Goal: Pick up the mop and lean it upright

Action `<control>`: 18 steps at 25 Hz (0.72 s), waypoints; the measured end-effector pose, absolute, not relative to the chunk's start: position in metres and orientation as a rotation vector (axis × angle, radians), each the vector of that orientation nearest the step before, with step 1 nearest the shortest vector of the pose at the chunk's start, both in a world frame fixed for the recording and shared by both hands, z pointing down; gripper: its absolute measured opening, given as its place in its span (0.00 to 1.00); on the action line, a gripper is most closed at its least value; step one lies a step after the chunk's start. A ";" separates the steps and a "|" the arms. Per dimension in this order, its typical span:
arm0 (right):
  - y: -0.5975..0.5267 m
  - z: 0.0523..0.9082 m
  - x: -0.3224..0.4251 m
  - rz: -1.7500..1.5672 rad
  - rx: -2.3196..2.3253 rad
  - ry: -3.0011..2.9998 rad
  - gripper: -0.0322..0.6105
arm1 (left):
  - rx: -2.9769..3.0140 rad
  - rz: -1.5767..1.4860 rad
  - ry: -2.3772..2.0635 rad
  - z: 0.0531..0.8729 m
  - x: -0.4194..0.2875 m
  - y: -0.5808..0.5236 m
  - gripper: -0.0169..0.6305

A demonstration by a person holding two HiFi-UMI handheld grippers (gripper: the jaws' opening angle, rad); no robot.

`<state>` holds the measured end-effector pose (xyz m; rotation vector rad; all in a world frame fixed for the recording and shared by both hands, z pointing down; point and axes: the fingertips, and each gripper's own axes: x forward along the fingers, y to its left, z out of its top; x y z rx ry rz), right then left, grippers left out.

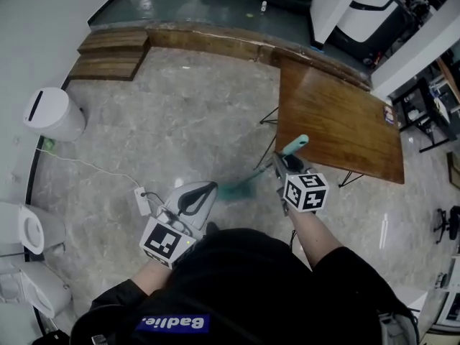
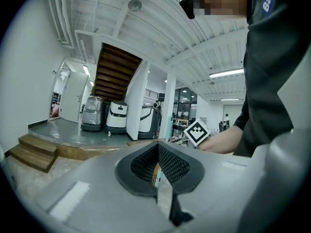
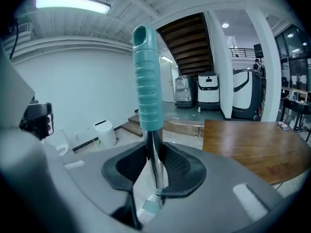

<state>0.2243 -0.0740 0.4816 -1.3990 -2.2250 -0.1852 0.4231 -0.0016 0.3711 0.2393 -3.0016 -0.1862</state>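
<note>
The mop has a teal ribbed grip [image 3: 147, 81] on a shiny metal pole [image 3: 155, 166]. My right gripper [image 3: 154, 152] is shut on the pole just below the grip. In the head view the right gripper [image 1: 284, 165] holds the mop tilted. Its grip [image 1: 295, 146] points toward the wooden table, and its teal head [image 1: 236, 190] is low over the floor in front of the person. My left gripper [image 1: 195, 196] hangs to the left of the mop head, apart from it. In its own view the left gripper [image 2: 158, 147] has its pads closed together on nothing.
A wooden table [image 1: 338, 117] on thin black legs stands just beyond the mop grip. Wooden steps [image 1: 108, 52] and a raised ledge cross the back. A white bin [image 1: 50, 113] and a power strip [image 1: 141, 201] with its cable lie at the left. White machines [image 3: 209, 93] stand far behind.
</note>
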 end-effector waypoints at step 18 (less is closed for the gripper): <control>0.002 0.449 0.231 -0.195 -1.562 -2.201 0.22 | 0.096 -0.253 -3.026 0.373 0.431 0.041 0.06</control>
